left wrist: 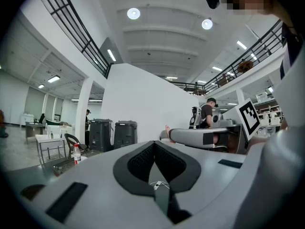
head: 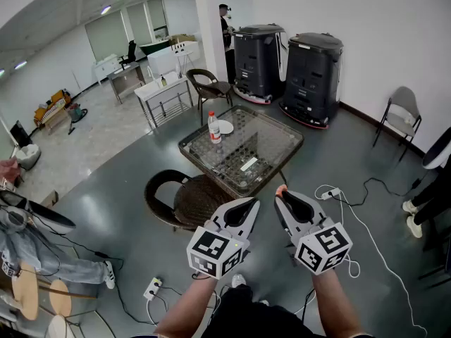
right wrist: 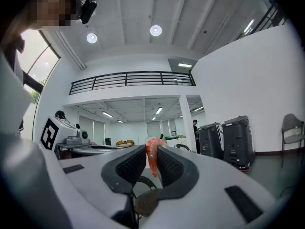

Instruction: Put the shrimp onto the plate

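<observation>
An orange shrimp [right wrist: 152, 159] is pinched upright between the dark pads of my right gripper [right wrist: 151, 150], its tip poking out beyond the jaws [head: 281, 188]. The right gripper [head: 280, 196] is held low, in front of the glass table [head: 276, 153]. My left gripper [head: 251, 203] is beside it, jaws shut together with nothing between them [left wrist: 153, 146]. A white plate [head: 225, 127] lies at the table's far left corner next to a red-capped bottle [head: 214, 127]. Both grippers are well short of the plate.
A wicker chair [head: 189, 197] stands between me and the table, another chair [head: 211, 86] beyond it. Two black machines [head: 313, 69] line the far wall. Cables and a power strip [head: 331, 193] lie on the floor to the right; a folding chair [head: 402, 115] stands by the wall.
</observation>
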A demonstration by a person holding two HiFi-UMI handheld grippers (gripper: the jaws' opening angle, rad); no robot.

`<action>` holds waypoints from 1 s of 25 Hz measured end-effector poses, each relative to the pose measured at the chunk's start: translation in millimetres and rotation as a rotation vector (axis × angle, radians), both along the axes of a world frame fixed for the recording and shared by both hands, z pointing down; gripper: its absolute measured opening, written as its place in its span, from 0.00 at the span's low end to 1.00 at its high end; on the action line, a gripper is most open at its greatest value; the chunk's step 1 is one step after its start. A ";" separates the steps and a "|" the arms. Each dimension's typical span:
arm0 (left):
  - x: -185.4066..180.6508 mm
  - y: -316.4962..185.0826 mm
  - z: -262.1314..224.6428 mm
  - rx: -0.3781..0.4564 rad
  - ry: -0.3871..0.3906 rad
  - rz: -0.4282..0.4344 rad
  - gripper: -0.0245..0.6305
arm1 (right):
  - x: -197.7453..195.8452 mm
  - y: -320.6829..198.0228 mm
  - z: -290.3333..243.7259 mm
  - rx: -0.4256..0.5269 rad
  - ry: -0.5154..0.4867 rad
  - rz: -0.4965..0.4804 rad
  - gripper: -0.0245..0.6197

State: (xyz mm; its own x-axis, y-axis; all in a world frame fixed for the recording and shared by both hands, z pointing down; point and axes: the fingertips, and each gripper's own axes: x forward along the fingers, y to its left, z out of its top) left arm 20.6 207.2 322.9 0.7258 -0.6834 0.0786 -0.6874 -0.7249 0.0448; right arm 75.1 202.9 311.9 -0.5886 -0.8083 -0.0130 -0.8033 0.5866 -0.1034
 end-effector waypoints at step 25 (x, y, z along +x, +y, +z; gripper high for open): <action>17.4 7.5 16.5 -0.015 -0.023 -0.032 0.05 | 26.6 1.0 7.7 -0.003 -0.036 -0.023 0.15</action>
State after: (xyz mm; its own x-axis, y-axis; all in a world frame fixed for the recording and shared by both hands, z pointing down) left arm 38.0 214.7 339.4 0.7015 -0.7047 0.1057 -0.7111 -0.7019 0.0398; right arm 101.7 203.8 319.5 -0.6059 -0.7949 -0.0323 -0.7855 0.6042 -0.1338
